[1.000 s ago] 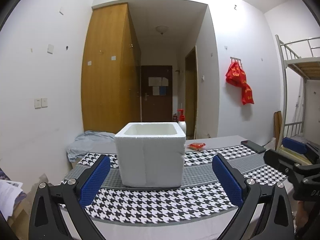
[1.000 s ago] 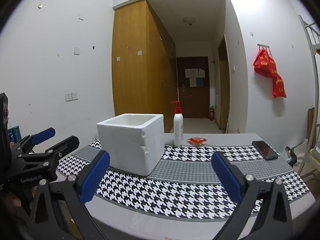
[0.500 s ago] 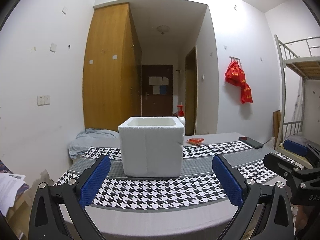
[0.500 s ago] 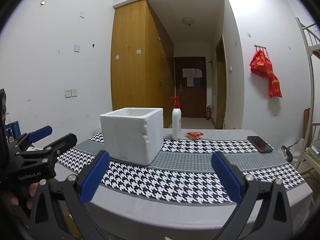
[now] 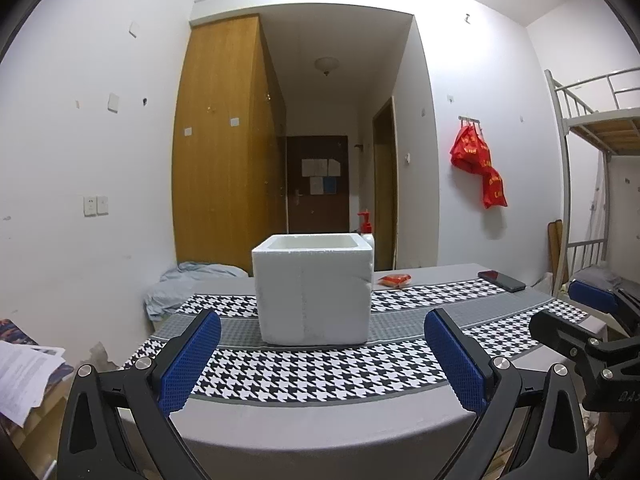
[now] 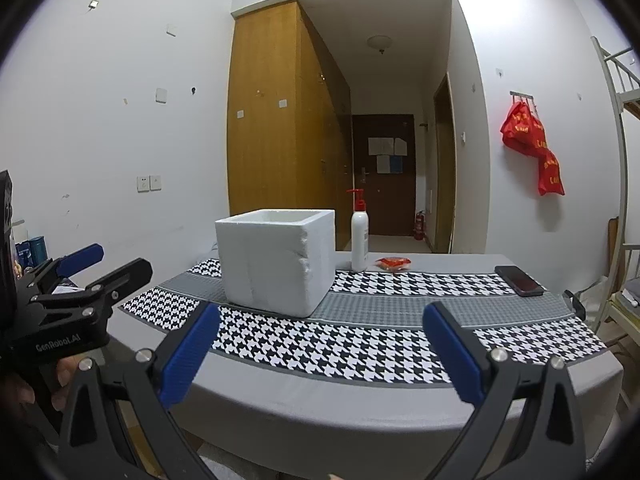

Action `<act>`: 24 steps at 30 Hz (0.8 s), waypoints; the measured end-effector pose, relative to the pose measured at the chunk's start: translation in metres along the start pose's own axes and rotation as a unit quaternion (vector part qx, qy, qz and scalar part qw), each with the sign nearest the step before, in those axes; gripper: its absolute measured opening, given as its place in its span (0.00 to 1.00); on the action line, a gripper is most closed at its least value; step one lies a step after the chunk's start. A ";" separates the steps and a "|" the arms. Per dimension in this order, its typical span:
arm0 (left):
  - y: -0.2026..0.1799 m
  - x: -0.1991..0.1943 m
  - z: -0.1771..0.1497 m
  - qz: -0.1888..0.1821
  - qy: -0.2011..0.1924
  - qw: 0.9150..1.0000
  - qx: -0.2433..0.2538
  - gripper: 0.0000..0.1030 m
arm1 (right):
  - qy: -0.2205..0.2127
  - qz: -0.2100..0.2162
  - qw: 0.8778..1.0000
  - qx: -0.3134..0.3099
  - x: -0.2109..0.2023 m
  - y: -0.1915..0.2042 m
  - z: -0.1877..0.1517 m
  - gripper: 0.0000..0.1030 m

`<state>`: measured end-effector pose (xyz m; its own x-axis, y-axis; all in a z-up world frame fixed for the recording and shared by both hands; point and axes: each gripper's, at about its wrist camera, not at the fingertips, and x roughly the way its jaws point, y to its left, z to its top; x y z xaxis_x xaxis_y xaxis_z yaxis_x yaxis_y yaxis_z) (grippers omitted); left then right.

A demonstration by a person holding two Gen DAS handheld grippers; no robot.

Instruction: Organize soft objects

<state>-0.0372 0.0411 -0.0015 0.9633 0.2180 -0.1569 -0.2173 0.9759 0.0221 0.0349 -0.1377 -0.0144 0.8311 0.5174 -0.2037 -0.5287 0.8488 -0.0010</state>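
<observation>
Backing off, I see the foam box (image 5: 314,288) sink toward frame centre; left gripper (image 5: 320,360) and right gripper (image 6: 318,354) spread, empty. Probably done, though its inside's hidden.

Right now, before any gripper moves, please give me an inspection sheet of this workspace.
Surface: grey table with a houndstooth runner.
Job's things: white foam box open-topped on the runner; small red packet behind it.
Clutter: pump bottle upright beside the box; dark phone flat at the far right.
Grippers: left gripper and right gripper both open, empty, short of the table.
Cables: nothing seen.
Surroundings: wooden wardrobe, red bags on a wall hook, bunk bed, crumpled bluish cloth past the table's left end.
</observation>
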 end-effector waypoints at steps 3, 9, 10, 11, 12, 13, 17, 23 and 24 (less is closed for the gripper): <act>0.001 -0.002 -0.002 0.000 0.002 1.000 0.001 0.99 | 0.002 0.000 1.000 0.000 0.000 0.001 -0.002 1.00; 0.007 0.002 -0.006 0.013 0.009 1.000 -0.010 0.99 | 0.004 0.002 1.000 0.005 0.005 0.000 -0.007 1.00; 0.007 0.003 -0.007 0.014 0.011 1.000 -0.011 0.99 | 0.007 0.001 1.000 0.008 0.008 -0.001 -0.008 1.00; 0.007 0.003 -0.007 0.013 0.012 1.000 -0.011 0.99 | 0.010 0.001 1.000 0.009 0.009 -0.001 -0.009 1.00; 0.007 0.003 -0.008 0.012 0.014 1.000 -0.010 0.99 | 0.010 0.000 1.000 0.010 0.009 -0.002 -0.009 1.00; 0.005 0.003 -0.008 0.010 0.014 1.000 -0.008 0.99 | 0.012 -0.002 1.000 0.011 0.009 -0.002 -0.009 1.00; 0.003 0.002 -0.008 0.003 0.015 1.000 -0.005 0.99 | 0.012 -0.004 1.000 0.011 0.007 -0.003 -0.009 1.00; 0.001 0.002 -0.010 0.000 0.020 1.000 -0.003 0.99 | 0.015 -0.003 1.000 0.013 0.006 -0.002 -0.010 1.00; 0.002 0.002 -0.010 0.000 0.021 1.000 -0.004 0.99 | 0.016 -0.003 1.000 0.012 0.006 -0.002 -0.010 1.00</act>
<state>-0.0374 0.0430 -0.0117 0.9557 0.2179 -0.1977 -0.2193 0.9756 0.0152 0.0390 -0.1375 -0.0250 0.8281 0.5091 -0.2345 -0.5194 0.8543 0.0203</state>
